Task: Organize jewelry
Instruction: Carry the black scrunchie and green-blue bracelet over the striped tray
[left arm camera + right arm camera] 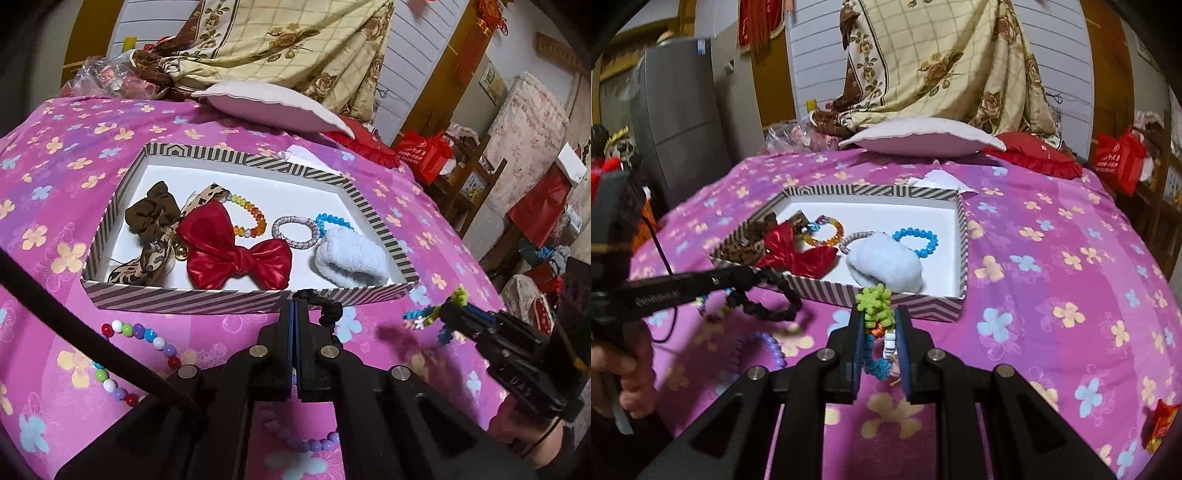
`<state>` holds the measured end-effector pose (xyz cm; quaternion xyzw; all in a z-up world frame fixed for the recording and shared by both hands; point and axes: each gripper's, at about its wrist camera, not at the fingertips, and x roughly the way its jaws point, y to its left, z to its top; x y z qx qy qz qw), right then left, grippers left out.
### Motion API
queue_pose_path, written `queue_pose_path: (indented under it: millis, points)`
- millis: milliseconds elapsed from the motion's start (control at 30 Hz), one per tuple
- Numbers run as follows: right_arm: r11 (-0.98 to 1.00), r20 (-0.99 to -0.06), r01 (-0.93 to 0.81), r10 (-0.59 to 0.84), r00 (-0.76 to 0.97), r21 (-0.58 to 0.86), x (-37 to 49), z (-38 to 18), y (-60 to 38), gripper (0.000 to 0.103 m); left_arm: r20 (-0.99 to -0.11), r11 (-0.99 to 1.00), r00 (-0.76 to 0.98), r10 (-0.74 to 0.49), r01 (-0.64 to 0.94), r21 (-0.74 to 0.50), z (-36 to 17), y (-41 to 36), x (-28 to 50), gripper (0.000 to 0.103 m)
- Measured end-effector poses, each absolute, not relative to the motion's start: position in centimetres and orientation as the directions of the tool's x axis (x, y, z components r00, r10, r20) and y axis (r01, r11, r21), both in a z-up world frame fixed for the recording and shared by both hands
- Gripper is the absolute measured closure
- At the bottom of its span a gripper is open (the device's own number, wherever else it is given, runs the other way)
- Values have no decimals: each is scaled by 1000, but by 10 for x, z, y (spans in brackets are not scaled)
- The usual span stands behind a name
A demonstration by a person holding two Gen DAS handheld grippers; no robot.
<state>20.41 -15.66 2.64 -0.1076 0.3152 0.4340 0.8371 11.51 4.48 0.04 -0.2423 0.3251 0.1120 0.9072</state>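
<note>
Green, orange, white and blue knotted cord: we are reading this as a braided bracelet (pixel 880 332), and the right gripper (pixel 879 345) is pinching it between its jaws, the piece hanging clear of the bedspread (pixel 1071 258). Its long axis is running along the jaws, green end foremost. The striped box (pixel 886 295) is lying directly ahead of those jaws and slightly below, near wall just past the green tip, so we are judging the coming move as a short carry forward over that wall.

The left gripper (pixel 300 332) is sitting with jaws pressed together on a black hair tie (pixel 327 308), which is drooping just beside the box's near wall. Both hands are close to the box; the right one looks better lined up.

In the way: a pale fluffy band (pixel 886 264) is filling the near box corner right ahead of the right jaws, with a red bow (pixel 798 251) to its left. A bead necklace (pixel 147 336) is lying below the left jaws.
</note>
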Motion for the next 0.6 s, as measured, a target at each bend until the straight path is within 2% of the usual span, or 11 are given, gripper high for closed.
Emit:
queue_pose_path:
  millis: [200, 600]
  points:
    - [604, -609, -787, 673, 420, 126, 207, 27, -160, 87, -708, 875, 690, 150, -426, -230, -8, 39, 121, 103]
    - [640, -627, -760, 639, 446, 111, 213, 22, -161, 87, -722, 878, 671, 172, -436, -196, -11, 40, 120, 103]
